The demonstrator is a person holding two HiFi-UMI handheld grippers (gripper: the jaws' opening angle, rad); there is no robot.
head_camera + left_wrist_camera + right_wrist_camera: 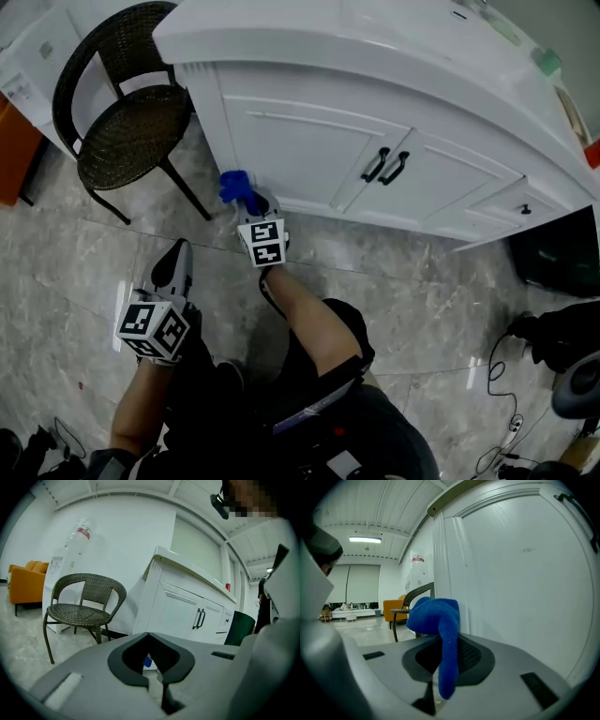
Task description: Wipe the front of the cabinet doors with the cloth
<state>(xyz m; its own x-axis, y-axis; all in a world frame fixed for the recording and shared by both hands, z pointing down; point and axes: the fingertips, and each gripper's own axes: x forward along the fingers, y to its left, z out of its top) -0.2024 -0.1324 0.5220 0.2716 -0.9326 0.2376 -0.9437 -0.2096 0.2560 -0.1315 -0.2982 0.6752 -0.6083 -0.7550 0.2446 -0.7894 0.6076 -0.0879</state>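
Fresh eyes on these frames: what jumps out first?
The bright blue cloth, clamped in the right gripper, close to the lower left corner of the white cabinet front. Then the dark wicker chair left of the cabinet, and the left gripper, shut and empty, held back from the cabinet.

Head view looks steeply down; both gripper views face the cabinet [300,141].

Two grippers were in view, one left gripper [172,266] and one right gripper [251,206]. One blue cloth [234,186] sat at the right gripper's tips. Ahead of that gripper stood two cabinet doors [291,150] bearing two black handles [375,165], one per door. One wicker chair [131,131] stood to its left. Ahead of the left gripper were one orange armchair [28,585] and one water bottle [78,538].
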